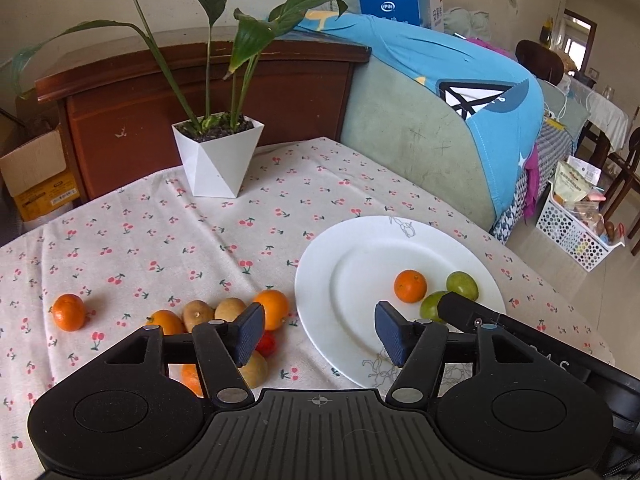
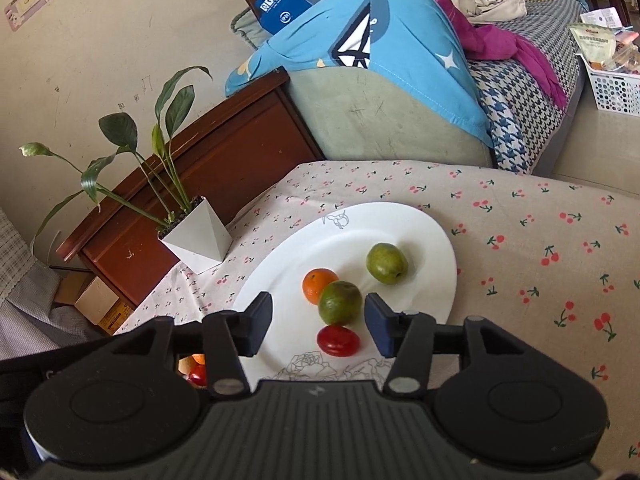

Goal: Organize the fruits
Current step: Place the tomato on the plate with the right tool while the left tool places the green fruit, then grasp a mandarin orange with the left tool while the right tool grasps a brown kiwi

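Left wrist view: the left gripper (image 1: pixel 320 332) hangs with its jaws wide apart and nothing between them, poised over the gap between the white plate (image 1: pixel 320 280) and a loose cluster of fruit on the cherry-print tablecloth (image 1: pixel 160 216). In the cluster are an orange (image 1: pixel 273 309), two brownish fruits (image 1: pixel 214 312), a second orange (image 1: pixel 165 322) and a small red fruit (image 1: pixel 266 344) half hidden behind the left finger. A lone mandarin (image 1: pixel 69 312) lies well apart to the left. On the plate sit one orange fruit (image 1: pixel 410 286) and two green ones (image 1: pixel 462 285). The tip of the right gripper intrudes over the plate's near right side.

Right wrist view: the right gripper (image 2: pixel 318 326) is also spread wide and empty, low over the plate (image 2: pixel 432 240). A red tomato-like fruit (image 2: pixel 338 340) lies on the plate between the fingers, just beside a green fruit (image 2: pixel 340 302); whether the two touch is hard to tell from this angle.

Judgement: a piece looks just placed, and the cluster is next. To do it well, the left gripper should take the outermost orange first, centre it between the pads, close gently, and set it on bare plate away from the fruits already there so none rolls.
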